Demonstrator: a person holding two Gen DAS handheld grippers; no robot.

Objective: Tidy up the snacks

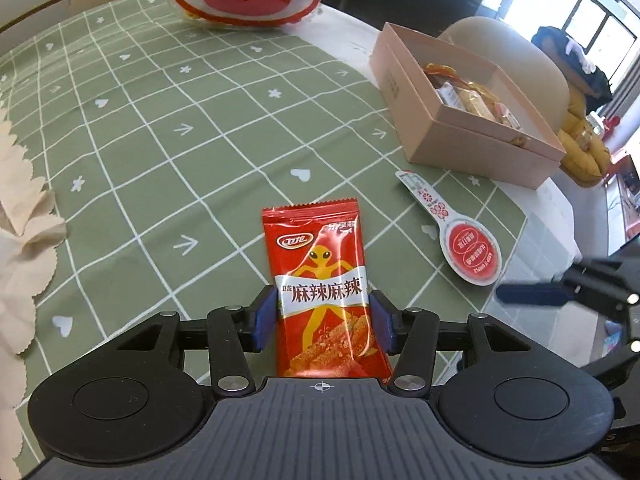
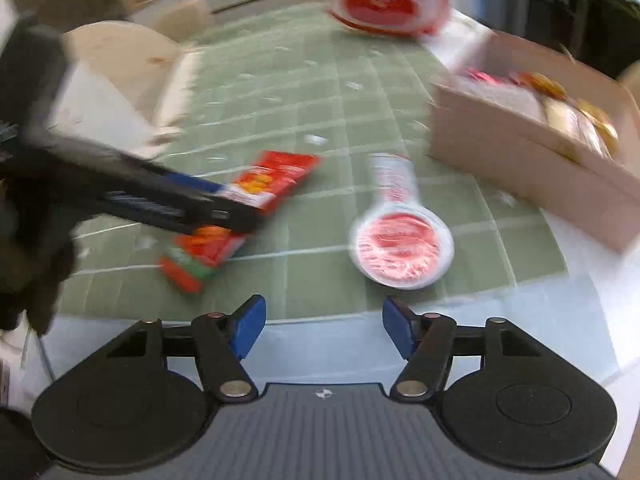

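Near the tabletop's front edge, the left tongs [image 1: 322,320] were clamped across the light, crinkly, slippery red spicy-strip packet [image 1: 320,280] at its stiffer middle, while the right tongs [image 2: 324,326] stood apart, empty.

"卫龙" and "麻辣麻辣" on the red snack packet [image 1: 324,296]; spoon-shaped packet's [image 1: 460,236] print too small.

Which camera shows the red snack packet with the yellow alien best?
The left wrist view. There the red snack packet is sharp, close and facing the camera, held between the left tongs, so the alien and lettering are clear. In the right wrist view it is blurred, seen from the side and partly hidden by the left tongs.
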